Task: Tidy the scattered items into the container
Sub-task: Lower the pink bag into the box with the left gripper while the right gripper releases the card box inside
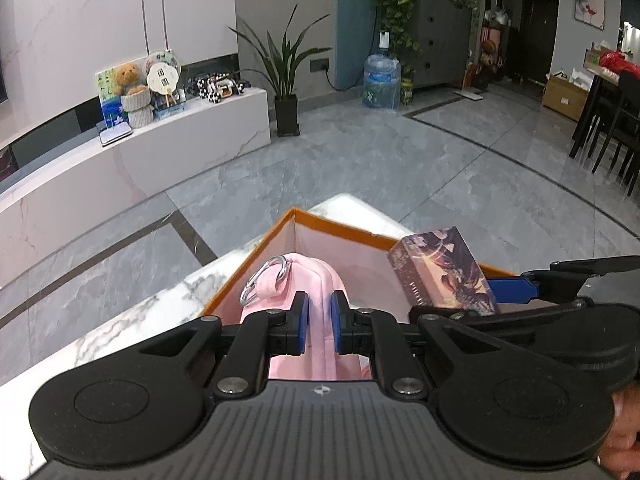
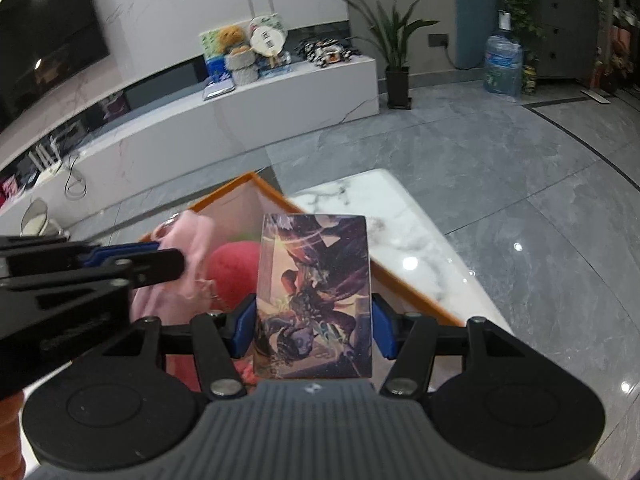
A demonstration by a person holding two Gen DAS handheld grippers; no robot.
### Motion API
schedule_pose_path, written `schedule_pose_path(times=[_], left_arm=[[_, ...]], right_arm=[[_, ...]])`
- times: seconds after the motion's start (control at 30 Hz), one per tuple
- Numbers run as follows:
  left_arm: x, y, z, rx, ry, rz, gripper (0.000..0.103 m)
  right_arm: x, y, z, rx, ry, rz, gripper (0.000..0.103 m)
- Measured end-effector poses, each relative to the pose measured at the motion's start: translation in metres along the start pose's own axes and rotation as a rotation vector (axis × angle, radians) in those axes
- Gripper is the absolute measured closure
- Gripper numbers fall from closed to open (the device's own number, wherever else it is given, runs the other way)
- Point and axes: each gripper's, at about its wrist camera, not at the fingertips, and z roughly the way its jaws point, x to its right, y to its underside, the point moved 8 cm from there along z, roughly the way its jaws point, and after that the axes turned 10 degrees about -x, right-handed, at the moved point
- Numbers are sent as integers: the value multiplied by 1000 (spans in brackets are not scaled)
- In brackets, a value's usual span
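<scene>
Two held items above the orange-rimmed container, which stands on the marble tabletop. We see the left gripper closed almost fully, its blue pads pinching a fold of the pink pouch; the pouch carries a metal carabiner on a loop. We judge it soft and light, so it will sag and is best taken by a thick seam, as here. The right gripper stands about half open, clamped across the flat sides of the illustrated box. We judge the box stiff, light and rather smooth. A red round object already lies inside the container.
</scene>
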Motion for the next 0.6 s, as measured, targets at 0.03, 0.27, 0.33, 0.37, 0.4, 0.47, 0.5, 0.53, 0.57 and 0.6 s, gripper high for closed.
schedule_pose_path(times=[0.03,0.27,0.33,0.37,0.4,0.47,0.5,0.53,0.57,0.6], left_arm=[[-1,1,3,-6,-5,-1,89],[-7,3,20,-64,-21,-10,87],[-10,4,27,-86,-30,-14,81],[-12,4,27,-84,-43,-14,75],[-13,4,27,-78,-55,-18,71],[-17,4,24,-61,-67,-33,53],[-19,4,23,-53,-70,-43,48],[-21,4,21,-44,-70,-51,43],[-21,3,19,-37,-65,-58,43],[-21,2,17,-31,-58,-63,43]], right_arm=[[-1,0,3,-9,1,-3,43],[-1,6,29,-107,2,14,41],[2,8,35,-135,21,25,30],[3,8,36,-144,30,32,26],[5,9,36,-150,37,38,26],[4,7,34,-148,31,41,25],[4,7,33,-145,29,42,24],[4,6,31,-142,28,42,24],[4,5,29,-136,27,40,24],[3,5,27,-129,29,38,24]])
